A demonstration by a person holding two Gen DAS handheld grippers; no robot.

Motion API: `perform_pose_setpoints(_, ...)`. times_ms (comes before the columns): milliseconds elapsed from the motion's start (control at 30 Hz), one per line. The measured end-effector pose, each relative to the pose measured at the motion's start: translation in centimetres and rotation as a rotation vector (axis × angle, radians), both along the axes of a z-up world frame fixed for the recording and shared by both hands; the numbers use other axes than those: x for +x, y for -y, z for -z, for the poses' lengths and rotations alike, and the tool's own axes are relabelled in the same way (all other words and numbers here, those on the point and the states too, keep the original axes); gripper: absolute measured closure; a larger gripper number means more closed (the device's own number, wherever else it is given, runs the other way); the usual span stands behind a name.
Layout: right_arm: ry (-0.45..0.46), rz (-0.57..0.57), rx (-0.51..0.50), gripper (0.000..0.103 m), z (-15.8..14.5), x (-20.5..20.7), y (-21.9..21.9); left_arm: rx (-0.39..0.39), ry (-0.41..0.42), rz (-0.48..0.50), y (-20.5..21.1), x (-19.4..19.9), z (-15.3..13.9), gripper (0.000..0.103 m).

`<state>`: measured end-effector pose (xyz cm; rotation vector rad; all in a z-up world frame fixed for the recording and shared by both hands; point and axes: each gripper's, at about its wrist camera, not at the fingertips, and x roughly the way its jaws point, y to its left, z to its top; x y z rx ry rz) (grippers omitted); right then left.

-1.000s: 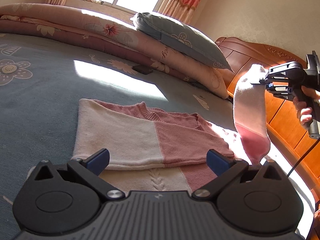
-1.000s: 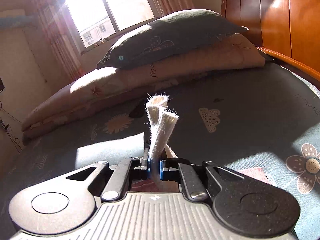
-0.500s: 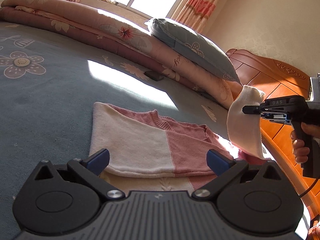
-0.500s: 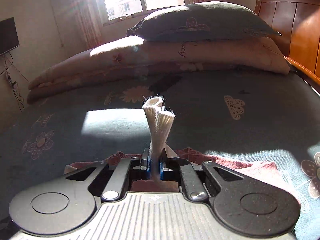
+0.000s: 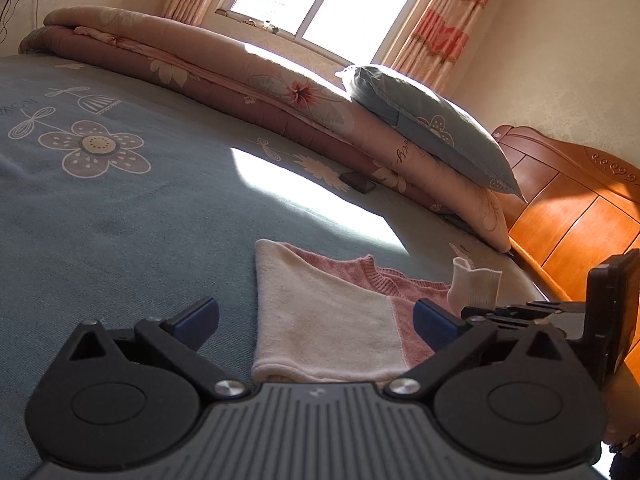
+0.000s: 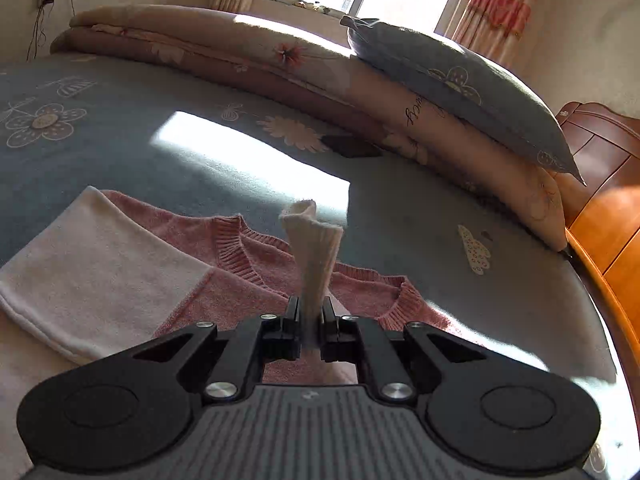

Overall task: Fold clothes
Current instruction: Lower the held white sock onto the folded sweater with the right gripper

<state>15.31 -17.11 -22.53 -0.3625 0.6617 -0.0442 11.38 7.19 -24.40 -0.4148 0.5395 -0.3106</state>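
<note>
Right wrist view: right gripper point(image 6: 310, 328) pinches the sweater's point(image 6: 224, 280) white cuff point(image 6: 314, 240) above its body; one sleeve point(image 6: 80, 268) lies folded across; left gripper point(image 5: 316, 320) gapes empty.

Black claw point(image 5: 316, 318), blue pads point(image 5: 198, 316), silver screws point(image 5: 226, 387)

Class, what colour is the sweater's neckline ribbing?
Pink neckline ribbing, clearest in the right wrist view.
</note>
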Motion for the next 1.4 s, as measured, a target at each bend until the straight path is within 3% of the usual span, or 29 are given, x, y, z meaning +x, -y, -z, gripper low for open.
perform_pose_setpoints(233,-0.039,-0.013,-0.031,0.093,2.7,0.3,-1.6,0.007,-0.009,0.011,0.3,0.1,0.2,0.001)
perform_pose_setpoints(400,-0.006,0.007,0.011,0.093,2.6,-0.2,-1.2,0.02,-0.004,0.03,0.8,0.0,0.2,0.001)
perform_pose_setpoints(600,0.053,-0.044,-0.029,0.093,1.4,-0.8,-2.7,0.012,-0.003,0.02,0.5,0.0,0.2,0.001)
perform_pose_setpoints(700,0.039,-0.081,-0.059,0.093,1.7,-0.6,-3.8,0.007,-0.007,0.014,0.4,0.0,0.2,0.001)
perform_pose_setpoints(900,-0.017,-0.077,-0.027,0.093,3.2,0.1,-4.1,0.005,-0.009,0.014,0.4,0.0,0.2,0.001)
perform_pose_setpoints(1400,-0.019,-0.059,0.01,0.092,3.3,0.6,-4.9,0.011,-0.016,0.018,0.6,0.2,0.3,0.001)
